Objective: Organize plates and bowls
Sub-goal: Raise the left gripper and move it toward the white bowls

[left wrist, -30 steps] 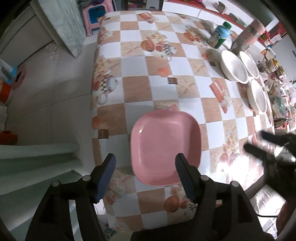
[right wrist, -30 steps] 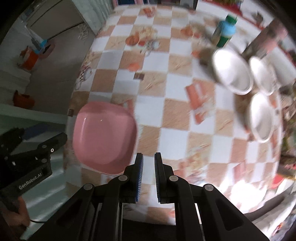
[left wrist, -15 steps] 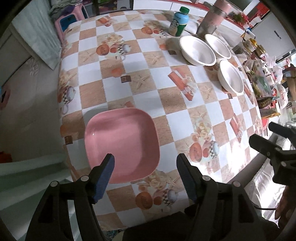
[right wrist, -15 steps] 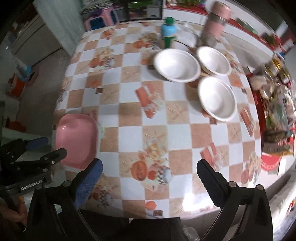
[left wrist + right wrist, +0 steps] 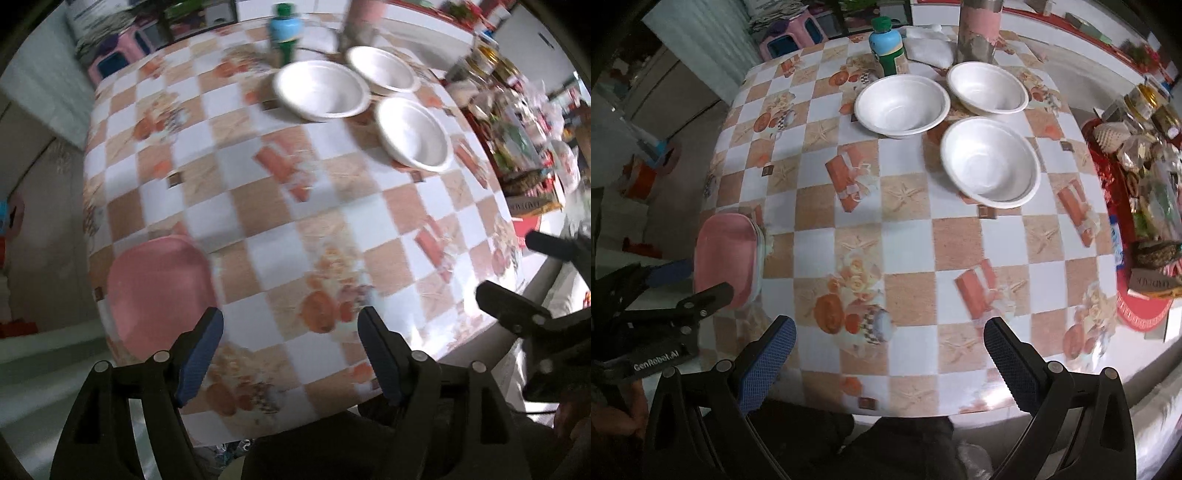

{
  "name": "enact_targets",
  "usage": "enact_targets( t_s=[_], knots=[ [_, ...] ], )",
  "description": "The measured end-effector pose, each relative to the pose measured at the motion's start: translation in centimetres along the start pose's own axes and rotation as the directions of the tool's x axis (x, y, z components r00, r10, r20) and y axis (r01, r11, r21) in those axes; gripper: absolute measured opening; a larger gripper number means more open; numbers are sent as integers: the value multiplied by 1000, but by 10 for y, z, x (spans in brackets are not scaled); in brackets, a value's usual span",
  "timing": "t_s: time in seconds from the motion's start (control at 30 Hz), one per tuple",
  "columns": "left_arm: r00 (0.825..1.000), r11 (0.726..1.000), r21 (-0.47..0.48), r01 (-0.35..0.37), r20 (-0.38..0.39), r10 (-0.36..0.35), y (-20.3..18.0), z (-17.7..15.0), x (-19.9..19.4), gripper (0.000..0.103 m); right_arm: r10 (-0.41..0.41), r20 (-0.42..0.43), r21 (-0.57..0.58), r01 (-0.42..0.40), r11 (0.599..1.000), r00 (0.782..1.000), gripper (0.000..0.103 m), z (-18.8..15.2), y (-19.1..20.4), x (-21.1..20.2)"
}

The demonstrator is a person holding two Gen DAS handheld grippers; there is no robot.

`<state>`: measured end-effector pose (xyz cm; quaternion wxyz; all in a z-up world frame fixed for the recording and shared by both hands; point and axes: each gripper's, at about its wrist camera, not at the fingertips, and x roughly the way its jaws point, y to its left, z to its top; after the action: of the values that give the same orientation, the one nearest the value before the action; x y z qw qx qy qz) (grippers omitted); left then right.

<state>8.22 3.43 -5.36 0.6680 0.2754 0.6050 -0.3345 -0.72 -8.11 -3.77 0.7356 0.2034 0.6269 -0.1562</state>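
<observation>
My right gripper (image 5: 888, 354) hangs over the near edge of the checked table (image 5: 908, 236), jaws spread wide with nothing between them. Three white bowls (image 5: 902, 105) cluster at the far side. The pink plate (image 5: 726, 254) sits at the left edge, beside my left gripper (image 5: 687, 284).

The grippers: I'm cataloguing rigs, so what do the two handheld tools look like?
Both are black plastic frames with triangular cut-outs and silver screw heads. The right gripper has two angled fingers faced with blue cross-hatched pads. The left gripper has the same blue-padded fingers; the right wrist view shows white "GenRobot.AI" lettering on its body.
</observation>
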Motion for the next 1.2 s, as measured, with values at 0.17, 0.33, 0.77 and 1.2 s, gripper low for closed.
enact_targets(
  t_s=[0.17,0.33,0.77,1.2],
  knots=[
    [999,999,32,-32,8,31,-46,11,-4,80,-44,-4,-72,43,996,999,103,-3,-27,-6],
    [999,999,0,-43,13,43,-72,20,-6,80,-74,-16,-122,72,990,997,103,-8,-57,-13],
    [993,997,-58,-58,100,64,-93,34,-51,81,-10,-13,-120,8,993,1000,103,-14,-92,-23],
    [987,998,-60,2,158,8,-50,41,-63,82,-55,43,-47,57,997,998,103,4,-76,-46]
  ],
)
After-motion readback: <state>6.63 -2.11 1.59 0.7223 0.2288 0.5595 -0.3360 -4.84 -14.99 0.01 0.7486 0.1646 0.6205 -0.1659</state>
